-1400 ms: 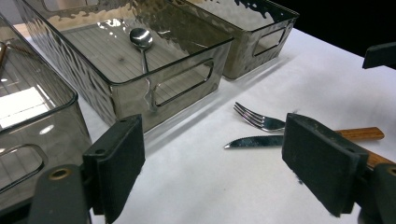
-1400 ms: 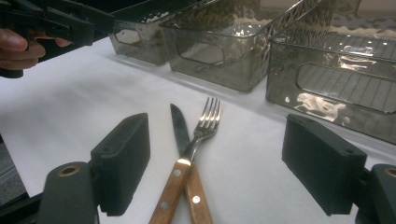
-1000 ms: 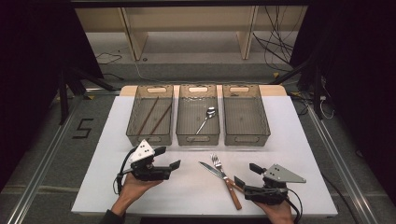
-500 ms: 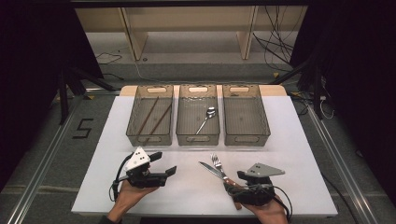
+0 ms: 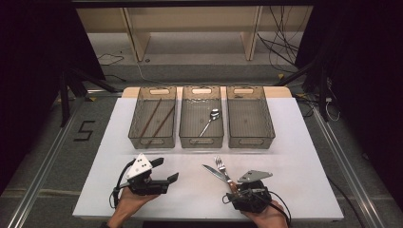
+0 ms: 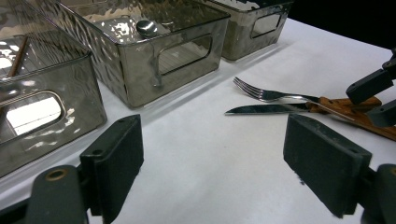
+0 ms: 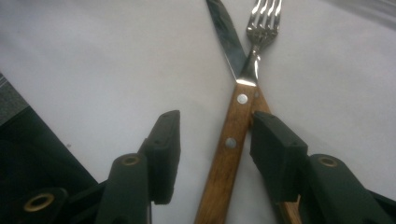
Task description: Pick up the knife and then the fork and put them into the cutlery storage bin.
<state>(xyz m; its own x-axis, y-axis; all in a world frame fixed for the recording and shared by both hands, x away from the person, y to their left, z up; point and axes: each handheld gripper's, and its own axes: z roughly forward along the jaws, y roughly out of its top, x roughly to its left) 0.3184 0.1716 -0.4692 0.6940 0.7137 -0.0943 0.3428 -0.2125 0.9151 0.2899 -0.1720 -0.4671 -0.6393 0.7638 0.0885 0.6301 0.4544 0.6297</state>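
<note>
A knife (image 7: 229,140) with a riveted wooden handle lies on the white counter (image 5: 294,156), crossed with a fork (image 7: 261,28), blade pointing away toward the bins. The right hand-held gripper (image 7: 212,135) straddles its handle, jaws just closing, left pad not yet touching. The left hand-held gripper (image 6: 212,158) stands wide, empty.

Dim room – grey floor (image 5: 43,156), pale wooden shelf (image 5: 190,23) behind, cables (image 5: 280,47) trailing

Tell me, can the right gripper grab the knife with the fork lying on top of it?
Probably yes. The right gripper has been closing its fingers around the knife's wooden handle, though the fork crosses it and may get pinched too.
</note>
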